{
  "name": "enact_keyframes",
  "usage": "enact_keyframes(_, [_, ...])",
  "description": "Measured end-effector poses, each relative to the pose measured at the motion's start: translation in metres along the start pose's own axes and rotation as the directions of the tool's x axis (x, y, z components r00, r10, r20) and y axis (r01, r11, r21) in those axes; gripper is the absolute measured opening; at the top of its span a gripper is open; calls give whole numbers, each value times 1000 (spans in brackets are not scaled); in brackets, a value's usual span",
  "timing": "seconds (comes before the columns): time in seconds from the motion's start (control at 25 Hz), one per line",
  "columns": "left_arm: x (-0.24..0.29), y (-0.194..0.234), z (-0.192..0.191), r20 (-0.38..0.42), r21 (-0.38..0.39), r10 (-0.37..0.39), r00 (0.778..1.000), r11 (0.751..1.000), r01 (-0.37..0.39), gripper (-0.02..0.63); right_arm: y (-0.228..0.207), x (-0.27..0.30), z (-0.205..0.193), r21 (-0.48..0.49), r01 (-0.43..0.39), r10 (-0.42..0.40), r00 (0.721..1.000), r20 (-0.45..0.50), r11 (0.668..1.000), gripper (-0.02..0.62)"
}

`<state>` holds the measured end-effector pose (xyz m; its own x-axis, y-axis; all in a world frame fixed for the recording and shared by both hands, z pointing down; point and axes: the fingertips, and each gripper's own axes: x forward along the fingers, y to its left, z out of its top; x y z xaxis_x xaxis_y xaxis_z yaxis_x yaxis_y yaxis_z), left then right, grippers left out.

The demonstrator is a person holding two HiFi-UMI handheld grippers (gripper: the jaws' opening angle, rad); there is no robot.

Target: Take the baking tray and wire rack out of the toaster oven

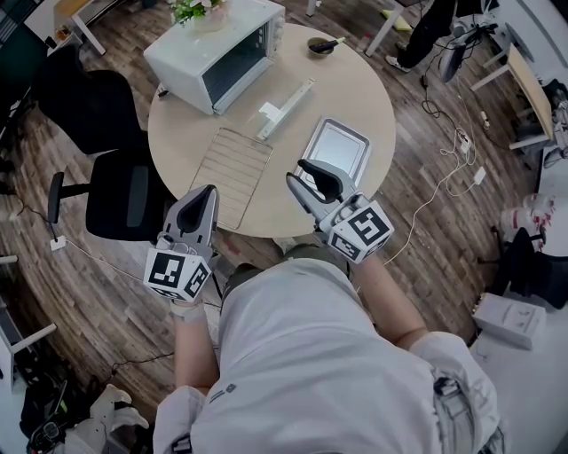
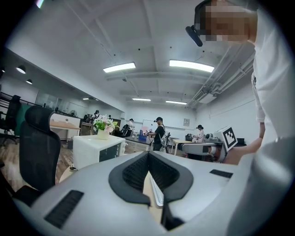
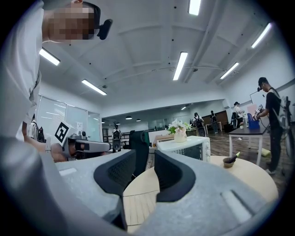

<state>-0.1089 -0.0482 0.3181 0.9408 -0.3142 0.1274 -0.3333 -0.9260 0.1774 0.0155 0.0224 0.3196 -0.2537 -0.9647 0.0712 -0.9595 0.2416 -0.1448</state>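
The wire rack (image 1: 232, 173) lies flat on the near-left part of the round table (image 1: 355, 84), its near end close to the table's near edge. The baking tray (image 1: 337, 146) lies just to its right, toward the near-right edge, with a strip of bare tabletop between the two. Both are outside the toaster oven (image 1: 217, 49), which stands at the table's far-left edge with a pot of flowers (image 1: 197, 9) on top and its glass front facing the table's middle. A long white strip (image 1: 286, 108) lies between the oven and the tray, and a small bowl (image 1: 319, 44) sits at the far edge. The right gripper (image 1: 304, 175) hangs over the near edge by the tray's near-left corner, its jaws moderately apart with nothing between them. The left gripper (image 1: 209, 191) is held off the near-left edge, pointing toward the rack, its jaw tips together and empty. A black office chair (image 1: 124, 195) stands left of the table.
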Motion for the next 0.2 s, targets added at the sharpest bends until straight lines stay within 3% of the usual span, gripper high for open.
enact_keyframes(0.2, [1,4,-5,-8,-6,8,1000,1000,-8,-1,-1,2,-3,4,4,-4,1000,-4,1000,132])
